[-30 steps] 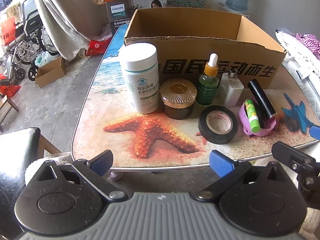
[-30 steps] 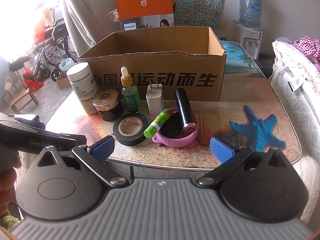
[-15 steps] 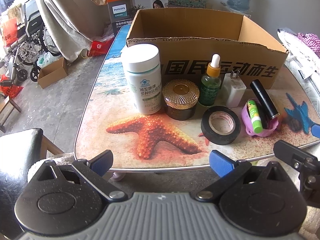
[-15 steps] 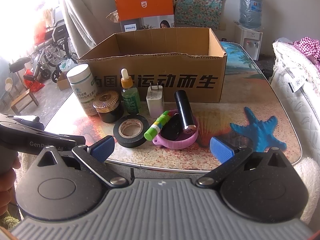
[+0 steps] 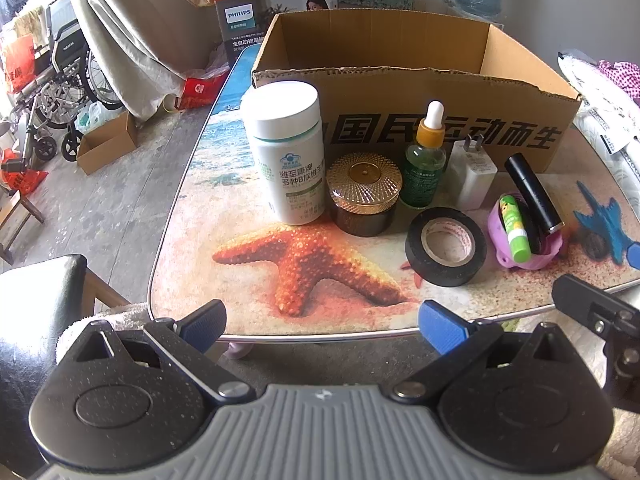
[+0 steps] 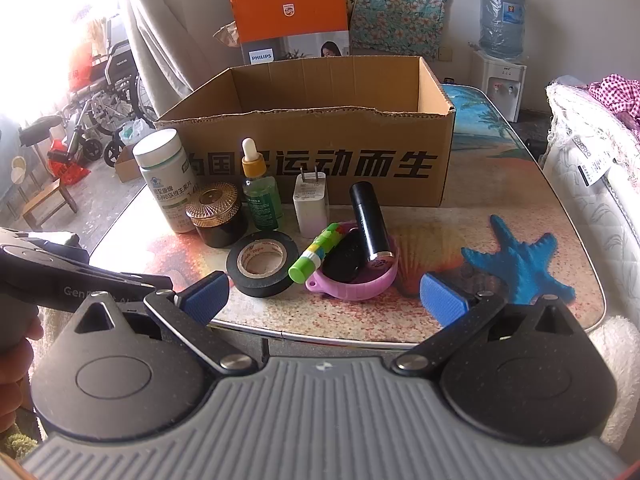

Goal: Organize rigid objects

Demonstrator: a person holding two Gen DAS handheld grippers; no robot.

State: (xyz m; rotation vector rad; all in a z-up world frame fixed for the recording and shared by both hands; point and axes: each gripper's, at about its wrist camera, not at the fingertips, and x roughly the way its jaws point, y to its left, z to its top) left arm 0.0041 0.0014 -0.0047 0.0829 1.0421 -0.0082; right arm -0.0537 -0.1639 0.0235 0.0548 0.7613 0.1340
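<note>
An open cardboard box [image 5: 400, 80] [image 6: 320, 152] stands at the back of the table. In front of it, in a row: a white pill bottle [image 5: 288, 152] [image 6: 166, 176], a gold-lidded jar [image 5: 364, 194] [image 6: 216, 214], a green dropper bottle [image 5: 425, 160] [image 6: 260, 192], a white charger [image 5: 472, 178] [image 6: 310, 204], a black tape roll [image 5: 446, 246] [image 6: 262, 264], and a pink dish [image 5: 520, 258] [image 6: 356, 288] holding a green glue stick [image 5: 514, 228] [image 6: 316, 252] and a black tube [image 5: 534, 192] [image 6: 370, 222]. My left gripper [image 5: 322, 326] and my right gripper [image 6: 326, 298] are both open and empty, at the table's near edge.
The table [image 5: 240, 184] has a beach print with an orange starfish and a blue starfish. A wheelchair [image 5: 60, 80] and a small carton stand on the floor to the left. A bed [image 6: 592, 168] lies along the right. A water dispenser [image 6: 500, 52] stands behind.
Both grippers have moved slightly forward toward the table, so the objects look a little nearer. Nothing on the table moved.
</note>
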